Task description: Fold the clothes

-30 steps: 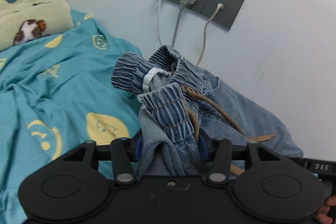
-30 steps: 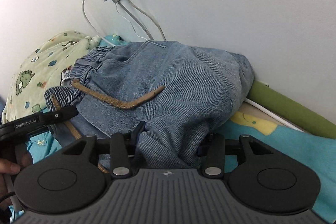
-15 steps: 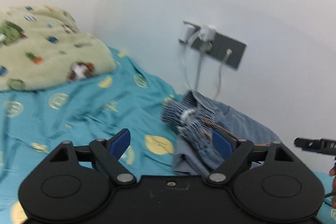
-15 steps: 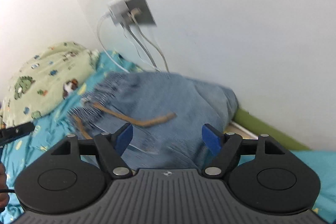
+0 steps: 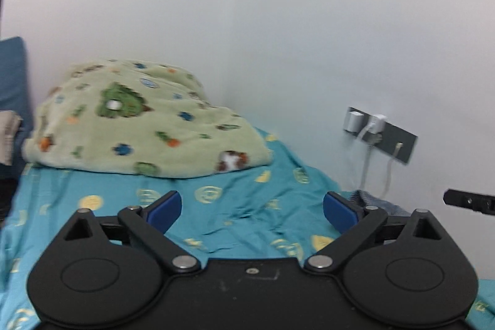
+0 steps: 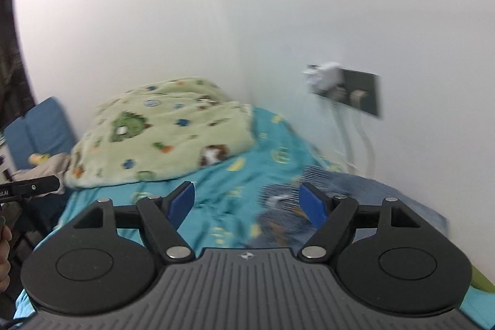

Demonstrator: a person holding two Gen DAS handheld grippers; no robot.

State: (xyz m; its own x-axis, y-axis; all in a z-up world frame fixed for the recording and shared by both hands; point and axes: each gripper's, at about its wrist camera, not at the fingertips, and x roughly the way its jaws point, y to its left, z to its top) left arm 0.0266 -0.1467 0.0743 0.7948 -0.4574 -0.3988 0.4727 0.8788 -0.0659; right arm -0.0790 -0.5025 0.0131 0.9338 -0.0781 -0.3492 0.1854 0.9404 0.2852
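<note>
My left gripper [image 5: 252, 211] is opening, nothing in it; right gripper [image 6: 249, 201] spread and empty (jeans [image 6: 355, 190] on the bed).

The middle of the teal bed sheet [image 5: 235, 206] lies bare, open to a pass. A folded green blanket [image 5: 148, 119] blocks the far end, the denim jeans [image 6: 355, 190] fill the wall side, and charger cables [image 5: 366, 163] hang from the wall socket panel [image 5: 393, 141] just above them.

blanket [image 5: 145, 126]: fluffy fleece cloth
sheet [image 5: 247, 206]: thin, creased cloth
jeans [image 6: 355, 190]: denim, lower right
wall [image 5: 154, 5]: smooth, matt
</note>
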